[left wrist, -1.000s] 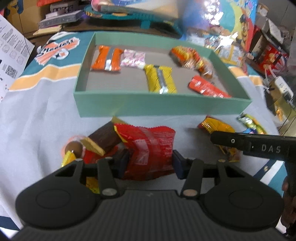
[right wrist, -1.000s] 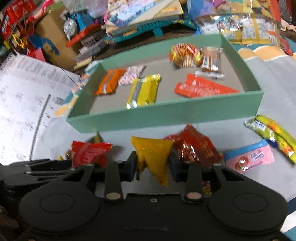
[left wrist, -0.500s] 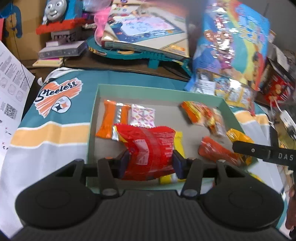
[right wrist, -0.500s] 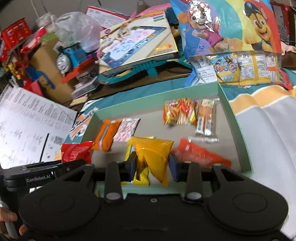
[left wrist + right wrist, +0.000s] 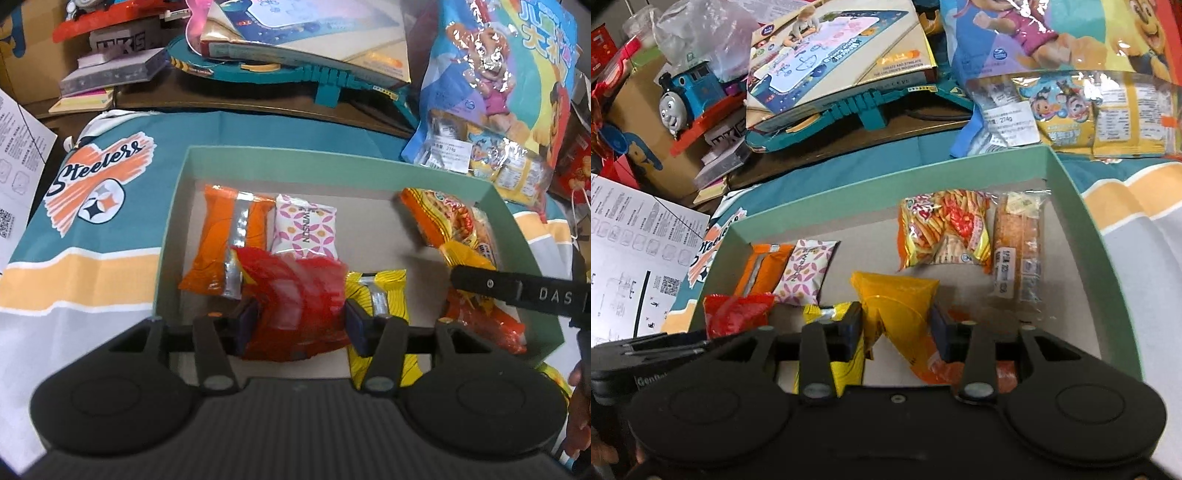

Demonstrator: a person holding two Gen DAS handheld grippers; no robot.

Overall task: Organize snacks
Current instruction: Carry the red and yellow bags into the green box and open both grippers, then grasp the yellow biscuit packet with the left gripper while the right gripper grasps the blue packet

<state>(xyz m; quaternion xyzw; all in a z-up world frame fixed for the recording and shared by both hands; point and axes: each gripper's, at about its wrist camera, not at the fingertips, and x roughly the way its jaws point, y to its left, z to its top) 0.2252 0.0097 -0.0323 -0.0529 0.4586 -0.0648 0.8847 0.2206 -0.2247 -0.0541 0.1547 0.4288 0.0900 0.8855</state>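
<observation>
My left gripper [image 5: 301, 321] is shut on a red snack packet [image 5: 295, 299] and holds it over the near left part of the green box [image 5: 295, 162]. My right gripper [image 5: 897, 328] is shut on a yellow-orange snack packet [image 5: 897, 302] over the box's near middle [image 5: 886, 173]. In the box lie an orange packet [image 5: 225, 243], a pink patterned packet [image 5: 306, 229], a yellow packet [image 5: 380, 295], a fries-print bag [image 5: 945, 232], a clear cracker pack [image 5: 1019, 254] and an orange-red packet [image 5: 487, 325]. The right gripper shows in the left wrist view [image 5: 517, 290].
The box sits on a teal, yellow and white Steelers cloth [image 5: 96, 184]. Behind it are a toy box on a teal stand [image 5: 842, 62], a blue train toy [image 5: 687, 96], big cartoon snack bags [image 5: 1071, 92] and printed paper [image 5: 631, 251] at left.
Both grippers have lifted their packets off the cloth in front of the box and carried them forward over the box, lower and further in than half a second ago.
</observation>
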